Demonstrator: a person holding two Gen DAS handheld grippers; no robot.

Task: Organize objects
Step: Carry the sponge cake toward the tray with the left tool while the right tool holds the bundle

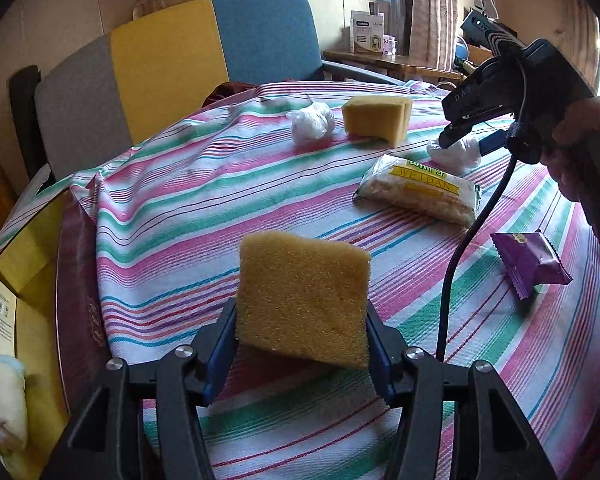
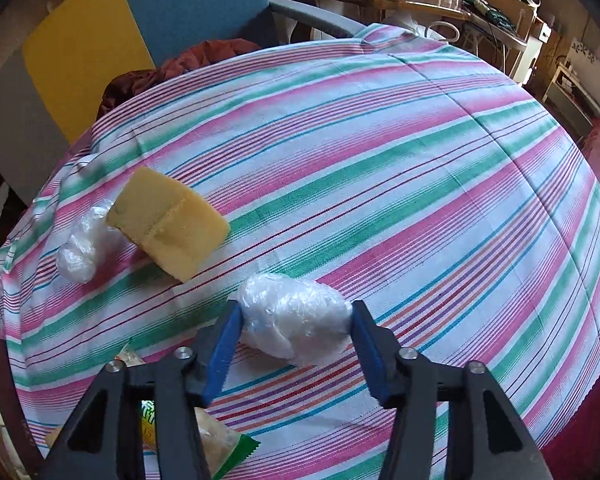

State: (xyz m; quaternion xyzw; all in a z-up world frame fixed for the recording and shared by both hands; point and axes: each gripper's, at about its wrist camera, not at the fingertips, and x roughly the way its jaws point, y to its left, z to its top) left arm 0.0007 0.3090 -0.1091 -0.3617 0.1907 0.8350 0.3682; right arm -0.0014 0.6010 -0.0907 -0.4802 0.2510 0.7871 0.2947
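Observation:
My left gripper point(image 1: 302, 320) is shut on a yellow sponge point(image 1: 304, 296) and holds it above the striped tablecloth point(image 1: 188, 184). My right gripper point(image 2: 296, 320) has its blue pads on both sides of a white plastic-wrapped ball point(image 2: 296, 316) that lies on the cloth; it also shows in the left wrist view point(image 1: 456, 152) under the right gripper point(image 1: 456, 138). A second yellow sponge point(image 1: 378, 118) point(image 2: 168, 222) and a second wrapped ball point(image 1: 312, 122) point(image 2: 84, 248) lie further back.
A snack packet labelled WEIDAN point(image 1: 420, 194) and a purple sachet point(image 1: 530, 262) lie on the cloth. A dark red box point(image 1: 80, 300) and yellow boxes point(image 1: 24, 264) sit at the left edge. A colourful chair point(image 1: 160, 60) stands behind the table.

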